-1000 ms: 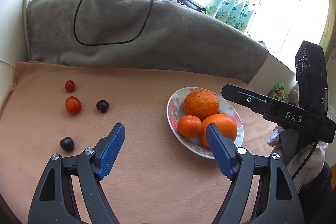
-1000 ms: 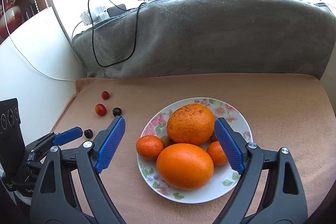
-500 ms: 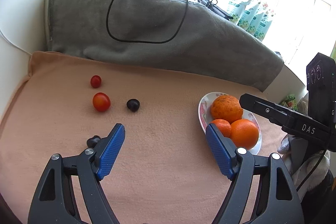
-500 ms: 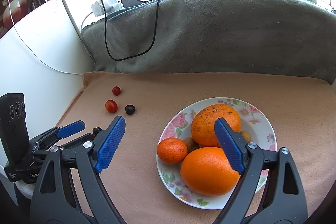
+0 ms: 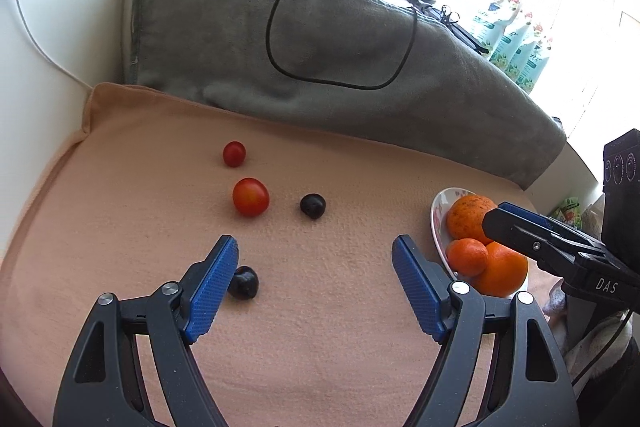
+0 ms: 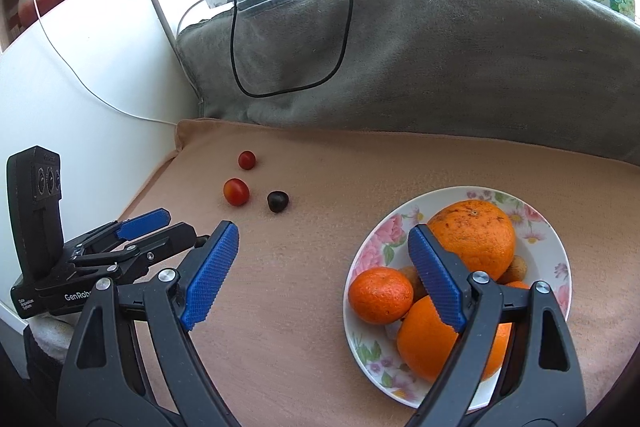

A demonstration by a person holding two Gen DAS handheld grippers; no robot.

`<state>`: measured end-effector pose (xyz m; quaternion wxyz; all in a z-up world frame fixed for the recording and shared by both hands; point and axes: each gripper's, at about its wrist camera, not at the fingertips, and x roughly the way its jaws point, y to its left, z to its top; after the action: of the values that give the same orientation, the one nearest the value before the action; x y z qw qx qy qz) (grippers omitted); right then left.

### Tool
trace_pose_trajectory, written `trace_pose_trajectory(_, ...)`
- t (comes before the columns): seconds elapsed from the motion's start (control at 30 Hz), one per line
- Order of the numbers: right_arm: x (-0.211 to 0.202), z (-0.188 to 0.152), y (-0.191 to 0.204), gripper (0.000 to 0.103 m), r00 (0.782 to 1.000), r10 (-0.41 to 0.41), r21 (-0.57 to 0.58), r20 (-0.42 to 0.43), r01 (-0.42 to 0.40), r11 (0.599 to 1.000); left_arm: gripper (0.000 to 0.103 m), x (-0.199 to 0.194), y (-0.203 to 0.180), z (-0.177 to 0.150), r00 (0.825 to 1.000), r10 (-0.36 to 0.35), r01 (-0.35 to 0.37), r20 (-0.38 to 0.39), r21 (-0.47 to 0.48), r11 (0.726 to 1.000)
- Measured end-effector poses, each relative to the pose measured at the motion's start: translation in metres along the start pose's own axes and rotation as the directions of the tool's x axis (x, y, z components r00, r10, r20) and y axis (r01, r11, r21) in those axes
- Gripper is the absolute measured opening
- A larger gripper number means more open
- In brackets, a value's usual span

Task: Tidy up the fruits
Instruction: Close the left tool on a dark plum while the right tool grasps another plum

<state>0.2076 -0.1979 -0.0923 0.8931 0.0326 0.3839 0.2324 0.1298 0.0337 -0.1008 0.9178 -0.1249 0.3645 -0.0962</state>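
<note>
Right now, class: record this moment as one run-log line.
left tool: open, empty | right tool: open, empty | floral china plate: oranges | peach cloth: two red tomatoes, two dark plums

We see the plate (image 6: 558, 259) at the right of the cloth (image 5: 320, 339) with the oranges (image 6: 472, 239) in it. Two tomatoes (image 5: 251, 196) and a dark fruit (image 5: 313, 206) lie left of it, before the blanket (image 5: 320, 39); another dark fruit (image 5: 244, 281) lies nearer us.
</note>
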Motion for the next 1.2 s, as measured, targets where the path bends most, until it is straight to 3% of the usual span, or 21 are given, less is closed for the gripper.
trace_pose_trajectory(0.6,0.045,0.022,0.024,0.089,0.997,0.043,-0.005,-0.058,-0.043,0.999,0.077,0.002,0.072,-0.006,0.998,0.064,-0.066,-0.019,-0.119,0.991)
trace_pose_trajectory(0.83,0.077,0.028,0.025,0.089,0.991,0.078,0.047,-0.113,-0.073,0.996,0.067,0.001,0.076,-0.017,0.998,0.036,-0.041,-0.044,-0.119,0.992)
trace_pose_trajectory(1.2,0.116,0.019,0.047,0.064,0.983,0.027,-0.031,-0.184,-0.033,0.999,0.061,0.021,0.053,-0.027,0.995,-0.002,-0.003,-0.102,-0.056,0.998)
